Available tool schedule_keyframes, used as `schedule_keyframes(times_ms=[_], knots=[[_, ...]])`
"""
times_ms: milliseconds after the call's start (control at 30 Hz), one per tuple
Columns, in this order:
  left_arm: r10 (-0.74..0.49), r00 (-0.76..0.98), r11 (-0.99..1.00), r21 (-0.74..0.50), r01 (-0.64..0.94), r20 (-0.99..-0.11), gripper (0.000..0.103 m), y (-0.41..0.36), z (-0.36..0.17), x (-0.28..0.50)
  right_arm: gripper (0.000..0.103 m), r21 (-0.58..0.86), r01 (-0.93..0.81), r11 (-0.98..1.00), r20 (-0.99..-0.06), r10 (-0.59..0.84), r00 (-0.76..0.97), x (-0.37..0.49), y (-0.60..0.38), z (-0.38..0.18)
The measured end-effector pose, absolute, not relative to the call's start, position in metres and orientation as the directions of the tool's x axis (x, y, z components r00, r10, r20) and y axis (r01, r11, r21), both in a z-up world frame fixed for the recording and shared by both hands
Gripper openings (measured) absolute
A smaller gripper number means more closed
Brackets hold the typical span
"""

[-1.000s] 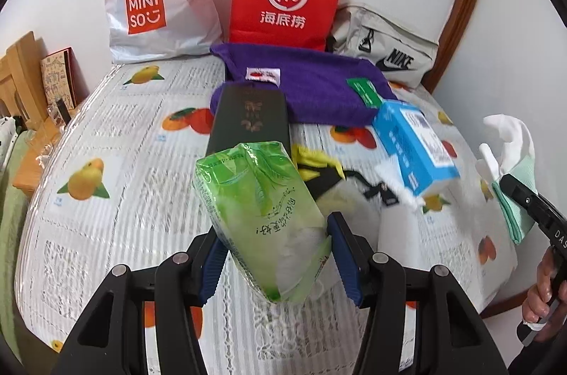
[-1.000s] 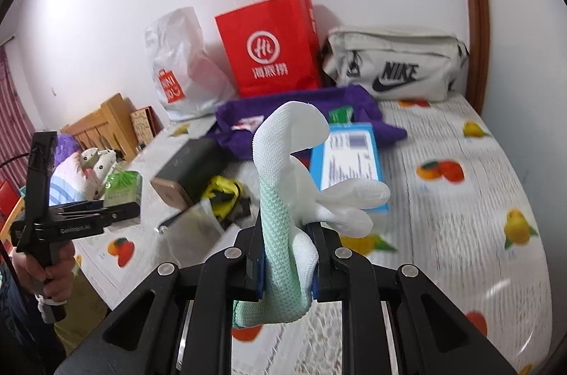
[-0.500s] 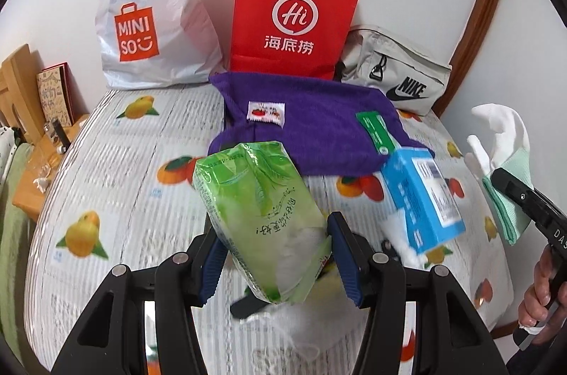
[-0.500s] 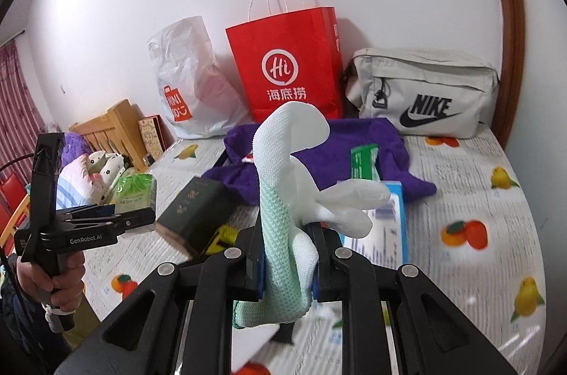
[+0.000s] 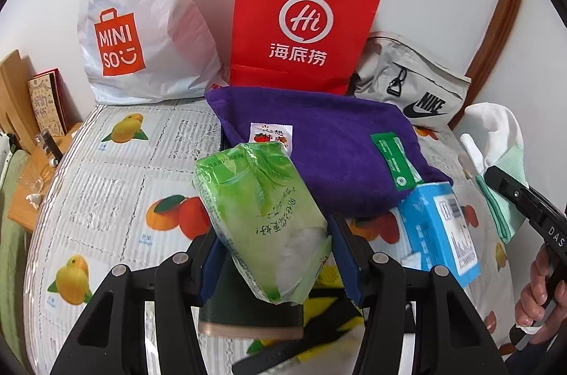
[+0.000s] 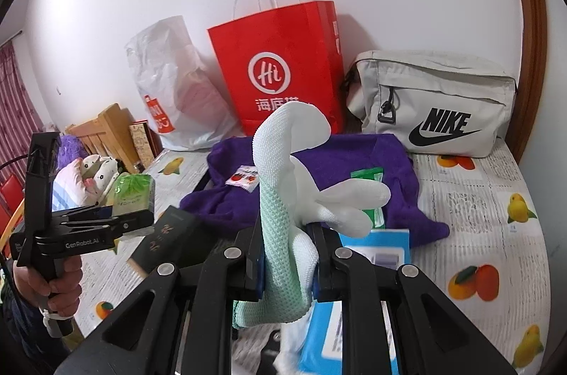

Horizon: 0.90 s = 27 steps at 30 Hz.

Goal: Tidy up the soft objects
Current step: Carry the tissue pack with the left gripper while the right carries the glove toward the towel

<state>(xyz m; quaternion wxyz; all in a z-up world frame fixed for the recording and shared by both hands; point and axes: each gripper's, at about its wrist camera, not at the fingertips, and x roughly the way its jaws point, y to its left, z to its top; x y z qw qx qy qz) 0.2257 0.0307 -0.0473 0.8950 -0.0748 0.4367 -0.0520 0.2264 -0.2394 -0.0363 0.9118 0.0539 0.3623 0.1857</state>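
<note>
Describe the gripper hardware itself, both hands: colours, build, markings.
Both match: black plastic linkage arms with silver pivot screws and blue finger pads. The left gripper has a pistol-grip handle with white "GenRobot.AI" lettering and a tall black block at the rear. The right gripper shows white letters "DAS". Bare hands, no sleeves visible.

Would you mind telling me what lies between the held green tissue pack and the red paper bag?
The purple towel lies between the green tissue pack and the red paper bag, seen in the left wrist view.
</note>
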Motion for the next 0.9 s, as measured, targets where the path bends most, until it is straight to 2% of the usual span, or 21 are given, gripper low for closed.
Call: schedule_keyframes(times_ms=[533,900], knots=[[-0.186,0.596,0.975,-0.224,0.011,-0.781,0.053,0.033,-0.059,0.29,0.019,0.245,-0.29,0.925,-0.676,0.378,0.632,0.307,-0.231,-0.062],[-0.217,0.543,0.97,-0.244,0.024,-0.811,0.053,0.025,-0.086,0.33,0.019,0.242,-0.304,0.921,-0.746,0.377,0.549,0.346,-0.209,-0.098]])
